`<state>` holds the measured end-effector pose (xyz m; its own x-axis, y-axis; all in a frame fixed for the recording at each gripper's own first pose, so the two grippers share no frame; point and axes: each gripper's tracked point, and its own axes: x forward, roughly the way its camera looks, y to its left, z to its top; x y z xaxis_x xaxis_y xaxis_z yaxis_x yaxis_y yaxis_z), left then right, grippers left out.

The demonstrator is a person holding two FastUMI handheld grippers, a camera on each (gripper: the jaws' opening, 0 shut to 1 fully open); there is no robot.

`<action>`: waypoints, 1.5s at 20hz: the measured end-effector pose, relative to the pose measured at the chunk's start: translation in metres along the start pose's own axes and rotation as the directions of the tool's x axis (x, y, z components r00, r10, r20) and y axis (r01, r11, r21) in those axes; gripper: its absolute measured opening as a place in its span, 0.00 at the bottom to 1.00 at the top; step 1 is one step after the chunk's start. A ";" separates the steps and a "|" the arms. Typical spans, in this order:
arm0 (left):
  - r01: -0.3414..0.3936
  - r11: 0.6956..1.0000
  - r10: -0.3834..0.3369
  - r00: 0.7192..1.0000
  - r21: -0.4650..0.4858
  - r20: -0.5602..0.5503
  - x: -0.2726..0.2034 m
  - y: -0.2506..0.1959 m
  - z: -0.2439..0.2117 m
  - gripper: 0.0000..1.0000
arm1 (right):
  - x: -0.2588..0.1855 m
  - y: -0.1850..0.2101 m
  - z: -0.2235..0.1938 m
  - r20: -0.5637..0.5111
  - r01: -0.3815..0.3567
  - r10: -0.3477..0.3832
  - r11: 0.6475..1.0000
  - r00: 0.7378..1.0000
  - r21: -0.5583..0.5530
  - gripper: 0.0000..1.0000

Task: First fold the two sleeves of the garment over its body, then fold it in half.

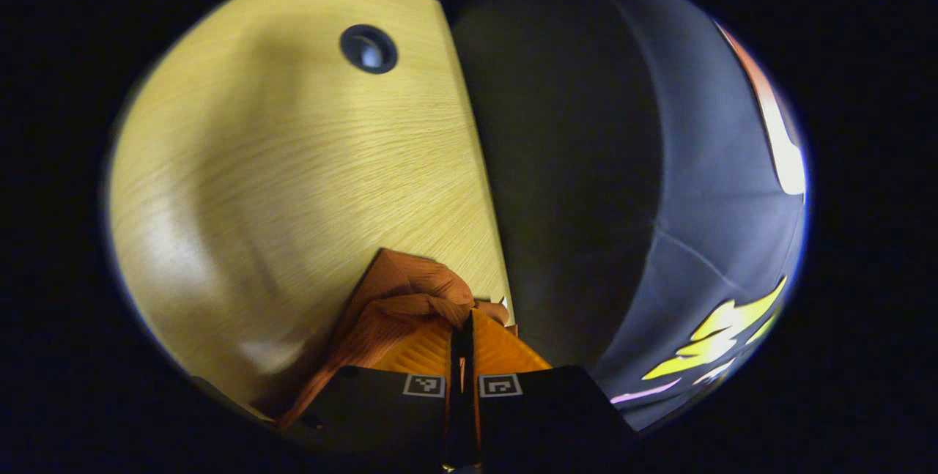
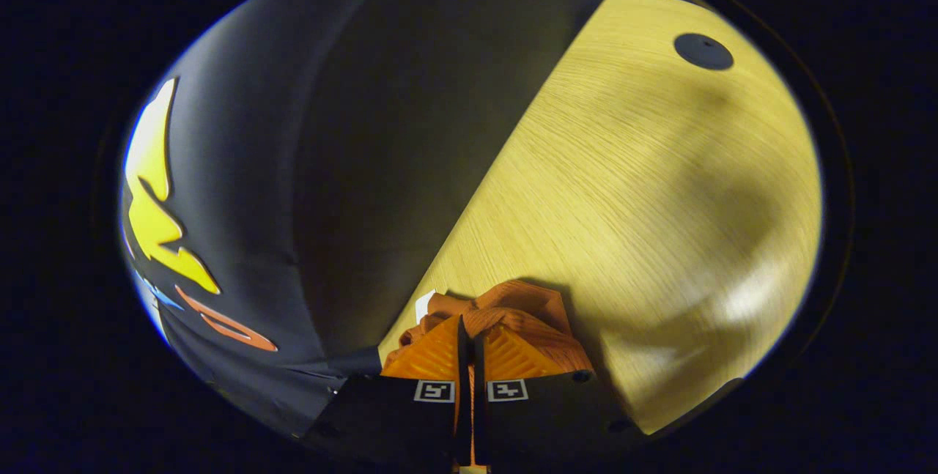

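The garment is a rust-orange ribbed cloth, bunched at the bottom of the left gripper view over the light wooden table. My left gripper is shut on a fold of it, close to the table's edge. In the right gripper view the same garment bunches up just ahead of my right gripper, which is shut on the cloth too, also beside the table's edge. A small white tag peeks out at the cloth's left. The rest of the garment is hidden below both views.
A round dark grommet sits in the tabletop far from the left gripper; the grommet also appears at the far right of the right gripper view. Past the table's edge lies a dark gap, then the black cloth wall.
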<state>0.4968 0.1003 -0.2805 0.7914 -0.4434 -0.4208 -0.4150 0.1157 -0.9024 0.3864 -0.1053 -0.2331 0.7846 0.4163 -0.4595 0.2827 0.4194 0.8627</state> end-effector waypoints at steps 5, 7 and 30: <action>0.134 0.980 -0.134 0.991 -0.147 0.008 -0.006 -0.025 0.001 0.07 | 0.001 0.008 -0.005 -0.004 -0.028 0.028 0.999 1.000 0.035 0.09; 0.158 0.976 -0.155 0.987 -0.150 0.033 -0.007 -0.033 0.006 0.16 | 0.002 0.020 -0.007 -0.003 -0.051 0.051 0.998 0.999 0.033 0.21; -0.370 0.383 -0.323 0.805 0.846 0.498 -0.299 -0.179 -0.098 0.98 | -0.270 0.175 -0.080 0.483 0.386 0.177 0.399 0.858 -0.832 0.97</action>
<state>0.2901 0.1252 0.0156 0.9945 0.0488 -0.0931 -0.0722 0.9607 -0.2681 0.1798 -0.0800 0.0253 0.9894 0.0418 -0.1390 -0.0435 0.9990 -0.0093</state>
